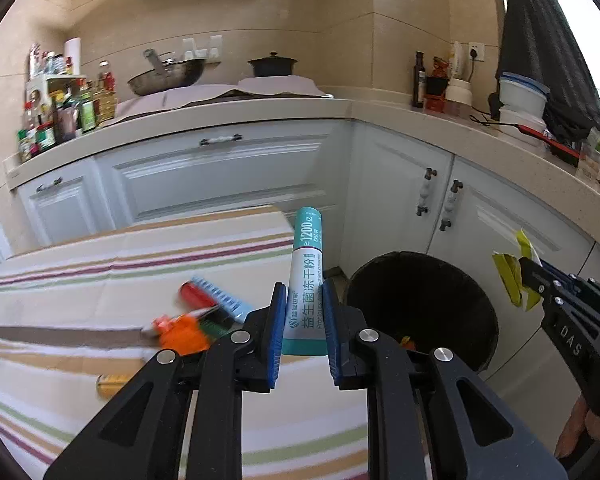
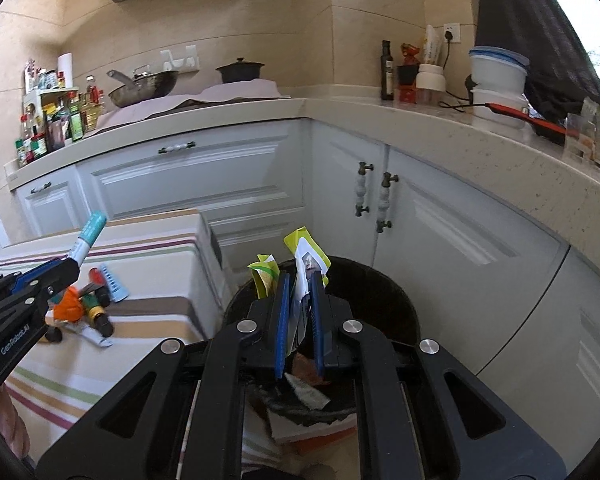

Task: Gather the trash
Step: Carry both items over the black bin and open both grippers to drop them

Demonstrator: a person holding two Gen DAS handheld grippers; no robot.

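Trash bin point(image 1: 420, 304) sits right of left gripper point(image 1: 302, 328), which pinches an upright teal-white probiotic tube point(image 1: 306, 280) over the table edge. Right-wrist view: right gripper point(image 2: 300, 312) clamps a yellow wrapper point(image 2: 306, 256) directly above the bin point(image 2: 380, 300); nearer.

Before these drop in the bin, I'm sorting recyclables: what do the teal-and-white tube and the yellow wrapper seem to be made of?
The teal-and-white tube, held in the left hand-held gripper, looks like rigid printed cardboard or plastic: straight walls, smooth matte label. The yellow wrapper in the right hand-held gripper looks like thin plastic film or foil laminate: crumpled, creased, slightly glossy. Neither is certain from the look alone.
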